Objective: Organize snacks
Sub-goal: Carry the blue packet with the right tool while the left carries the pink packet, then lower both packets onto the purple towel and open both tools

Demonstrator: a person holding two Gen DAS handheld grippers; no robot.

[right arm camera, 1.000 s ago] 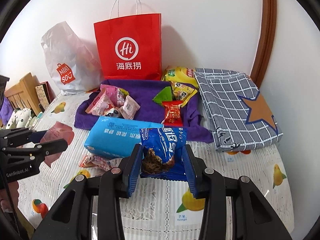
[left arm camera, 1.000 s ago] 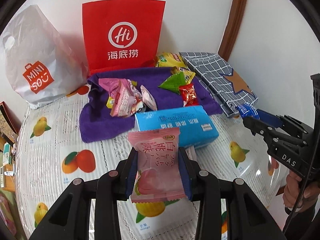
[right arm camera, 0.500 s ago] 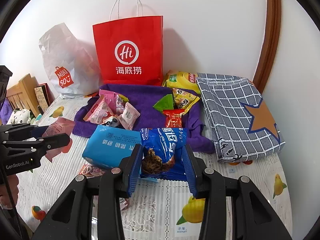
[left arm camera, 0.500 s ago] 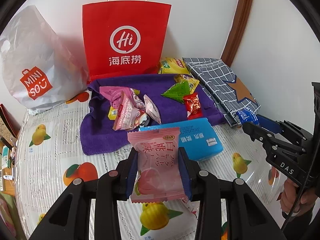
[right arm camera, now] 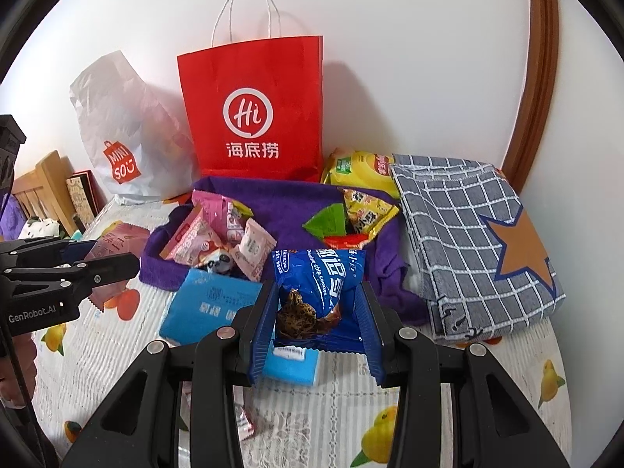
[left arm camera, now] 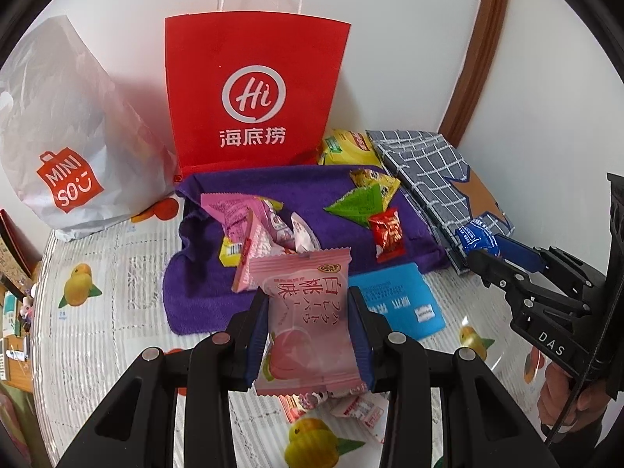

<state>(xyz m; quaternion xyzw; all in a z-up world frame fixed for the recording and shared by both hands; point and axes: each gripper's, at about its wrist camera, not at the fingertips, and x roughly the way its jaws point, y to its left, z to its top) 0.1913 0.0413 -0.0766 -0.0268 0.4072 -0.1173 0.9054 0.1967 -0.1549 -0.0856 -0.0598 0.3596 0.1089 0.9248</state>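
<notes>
My left gripper (left arm camera: pixel 310 331) is shut on a pink peach-flavour snack packet (left arm camera: pixel 304 319), held upright above the table just short of the purple towel (left arm camera: pixel 273 191). My right gripper (right arm camera: pixel 318 331) is shut on a blue chocolate chip cookie packet (right arm camera: pixel 318 277), near the towel's (right arm camera: pixel 288 202) front right. On the towel lie several pink packets (left arm camera: pixel 249 230), a green packet (left arm camera: pixel 358 202) and a red packet (left arm camera: pixel 388 232). A blue flat pack (left arm camera: pixel 394 300) lies in front of the towel. In the left wrist view the right gripper (left arm camera: pixel 483 251) appears at the right, with the cookie packet (left arm camera: pixel 474 236) at its tip.
A red paper bag (left arm camera: pixel 253 93) and a white Miniso bag (left arm camera: pixel 66 156) stand against the wall behind the towel. A grey checked cloth (right arm camera: pixel 468 234) lies at the right, a yellow chip bag (right arm camera: pixel 358 167) behind the towel. Small packets (left arm camera: pixel 351 409) lie under my left gripper.
Both grippers have moved forward toward the purple towel with their packets held; the blue flat pack now lies closer beneath them.
</notes>
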